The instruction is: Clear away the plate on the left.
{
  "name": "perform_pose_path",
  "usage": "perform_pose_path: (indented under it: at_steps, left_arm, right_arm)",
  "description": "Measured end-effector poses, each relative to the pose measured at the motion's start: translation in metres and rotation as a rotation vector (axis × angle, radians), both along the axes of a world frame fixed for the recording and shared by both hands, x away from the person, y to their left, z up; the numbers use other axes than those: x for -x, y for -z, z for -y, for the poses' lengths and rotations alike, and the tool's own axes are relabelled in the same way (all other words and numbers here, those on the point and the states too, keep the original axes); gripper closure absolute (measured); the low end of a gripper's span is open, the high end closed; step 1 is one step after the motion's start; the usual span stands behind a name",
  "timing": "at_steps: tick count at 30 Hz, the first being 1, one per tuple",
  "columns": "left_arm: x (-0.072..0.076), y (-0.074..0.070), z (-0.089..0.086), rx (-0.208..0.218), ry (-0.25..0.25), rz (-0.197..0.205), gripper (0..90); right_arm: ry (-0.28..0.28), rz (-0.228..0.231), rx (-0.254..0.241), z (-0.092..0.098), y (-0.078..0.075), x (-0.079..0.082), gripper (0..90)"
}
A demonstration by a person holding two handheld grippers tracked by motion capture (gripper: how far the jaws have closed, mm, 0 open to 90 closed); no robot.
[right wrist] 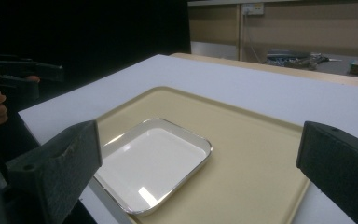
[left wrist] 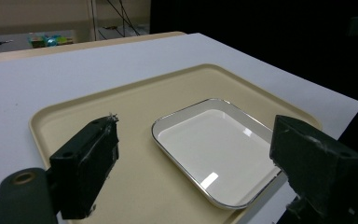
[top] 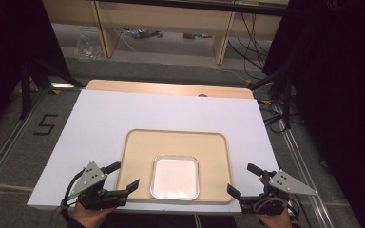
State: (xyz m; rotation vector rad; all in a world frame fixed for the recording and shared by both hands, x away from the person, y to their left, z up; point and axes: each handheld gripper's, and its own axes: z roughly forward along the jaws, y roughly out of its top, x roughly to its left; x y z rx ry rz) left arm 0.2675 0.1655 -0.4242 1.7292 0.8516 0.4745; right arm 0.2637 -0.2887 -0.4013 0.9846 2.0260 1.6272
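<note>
The shallow white square metal-rimmed dish [top: 175,177] sits at the beige tray's [top: 138,142] near edge, between the wide-open, empty left gripper [top: 123,176] and right gripper [top: 243,179], roughly equidistant.

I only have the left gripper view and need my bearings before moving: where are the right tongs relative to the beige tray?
Observer: The right tongs hang off the beige tray's near right corner, over the white board's edge.
Operator: Are they open?
Observer: Yes, the jaws stand wide apart with nothing between them, seen in the right gripper view.
Operator: And the white dish, is it centred on the tray?
Observer: No, in the high view the white dish sits against the tray's near rim, about midway between the left tongs and the right.
</note>
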Motion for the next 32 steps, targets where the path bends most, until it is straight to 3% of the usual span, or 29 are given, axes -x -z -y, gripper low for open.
perform_pose_path:
  at_steps: [1, 2, 5, 6, 7, 9, 12, 20, 23, 24, 27, 28, 32]
  left_arm:
    - [-0.002, 0.000, -0.001, -0.022, 0.020, 0.035, 14.9]
    - [0.003, 0.001, 0.002, 0.014, 0.009, -0.017, 14.9]
    - [0.007, 0.001, 0.003, 0.005, 0.005, 0.029, 15.3]
    - [0.007, 0.001, 0.002, -0.018, 0.007, 0.051, 15.4]
    - [0.008, 0.001, 0.001, -0.021, 0.009, 0.052, 15.4]
    - [0.011, 0.002, 0.001, -0.004, -0.008, 0.001, 15.1]
    - [0.012, 0.002, 0.001, 0.006, -0.014, 0.004, 15.2]
    - [0.011, 0.002, -0.001, 0.057, -0.017, -0.045, 15.0]
    - [0.011, 0.002, -0.001, 0.054, -0.018, -0.061, 15.0]
    - [0.010, 0.003, -0.003, 0.029, -0.005, -0.063, 15.0]
    - [0.010, 0.003, -0.003, 0.030, -0.002, -0.068, 15.0]
    - [0.010, 0.003, -0.001, 0.048, -0.012, -0.068, 15.0]
    - [0.010, 0.003, -0.002, 0.027, -0.021, -0.086, 15.0]
  right_arm:
    - [0.000, 0.000, 0.000, 0.000, 0.000, 0.000, 0.5]
    - [-0.001, 0.000, 0.000, 0.000, 0.000, 0.000, 0.5]
    - [-0.001, 0.000, 0.001, 0.000, 0.000, 0.000, 0.5]
    - [-0.002, 0.000, 0.000, 0.000, 0.000, 0.000, 0.5]
    - [-0.001, 0.000, 0.001, 0.000, 0.000, 0.000, 0.5]
    - [-0.002, 0.000, 0.000, 0.000, 0.000, 0.000, 0.5]
    - [-0.002, 0.000, 0.000, 0.000, 0.000, 0.000, 0.5]
    - [-0.001, 0.001, 0.000, 0.000, 0.000, 0.000, 0.5]
    - [-0.001, 0.001, 0.000, 0.000, 0.000, 0.000, 0.5]
    - [-0.001, 0.001, 0.000, 0.000, 0.000, 0.000, 0.5]
    - [-0.001, 0.001, 0.000, 0.000, 0.000, 0.000, 0.5]
    - [-0.004, 0.000, -0.002, 0.000, 0.000, 0.000, 0.5]
    - [-0.001, 0.002, -0.002, 0.000, 0.000, 0.000, 0.5]
